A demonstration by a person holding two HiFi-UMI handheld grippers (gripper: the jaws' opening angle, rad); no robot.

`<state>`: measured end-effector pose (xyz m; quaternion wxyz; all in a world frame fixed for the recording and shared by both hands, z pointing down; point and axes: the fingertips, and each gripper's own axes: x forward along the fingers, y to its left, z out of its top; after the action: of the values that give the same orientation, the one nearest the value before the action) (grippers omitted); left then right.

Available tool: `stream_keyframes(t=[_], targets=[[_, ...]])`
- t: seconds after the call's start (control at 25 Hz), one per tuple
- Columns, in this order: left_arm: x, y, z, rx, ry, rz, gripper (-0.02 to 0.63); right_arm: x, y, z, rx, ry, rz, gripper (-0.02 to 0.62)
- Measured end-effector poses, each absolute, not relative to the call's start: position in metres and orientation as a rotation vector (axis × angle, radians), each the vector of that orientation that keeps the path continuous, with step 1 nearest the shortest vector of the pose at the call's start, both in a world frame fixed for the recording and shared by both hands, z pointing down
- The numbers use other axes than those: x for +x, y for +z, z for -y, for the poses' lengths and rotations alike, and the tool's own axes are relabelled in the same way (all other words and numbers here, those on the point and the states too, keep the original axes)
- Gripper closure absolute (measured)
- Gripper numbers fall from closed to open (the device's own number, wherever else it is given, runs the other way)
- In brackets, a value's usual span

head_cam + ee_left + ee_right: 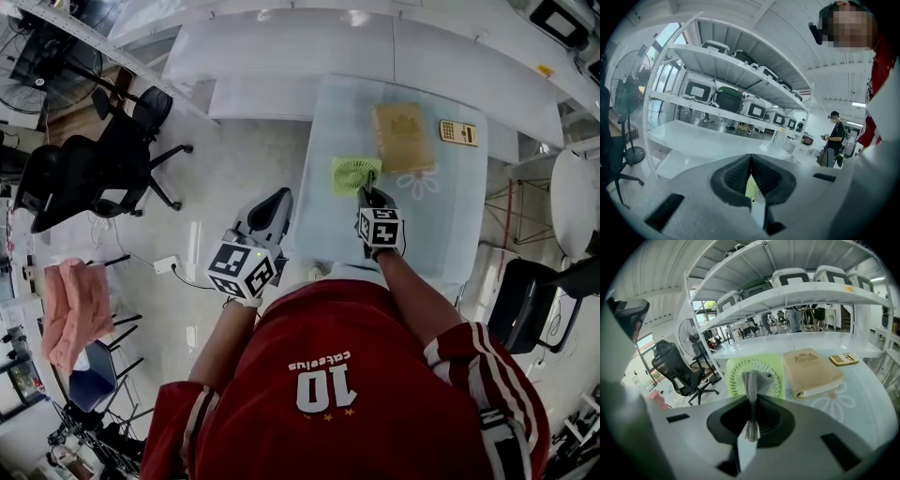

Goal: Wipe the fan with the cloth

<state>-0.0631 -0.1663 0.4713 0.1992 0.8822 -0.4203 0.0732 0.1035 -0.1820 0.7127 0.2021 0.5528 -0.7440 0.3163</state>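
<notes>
**Cloth at the fan, wiping barely begun**

The right gripper (751, 375) is clamped on a grey cloth (751, 386), whose bunched end sits over the green fan's (773, 376) grille; whether they touch is unclear; the fan rests on the table (450, 225) just beside a tan book (401, 137); the left gripper (751, 159), jaws together and empty, hangs off the table's left side; most of the wiping probably remains.
</notes>
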Motion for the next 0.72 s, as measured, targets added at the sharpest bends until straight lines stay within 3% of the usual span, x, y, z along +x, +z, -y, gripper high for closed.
stream_keyframes(t=[0.72], targets=[[-0.096, 0.470, 0.151, 2.407, 0.213, 1.285, 0.601, 0.063, 0.712, 0.189, 1.439, 0.871, 2.145, 0.571]])
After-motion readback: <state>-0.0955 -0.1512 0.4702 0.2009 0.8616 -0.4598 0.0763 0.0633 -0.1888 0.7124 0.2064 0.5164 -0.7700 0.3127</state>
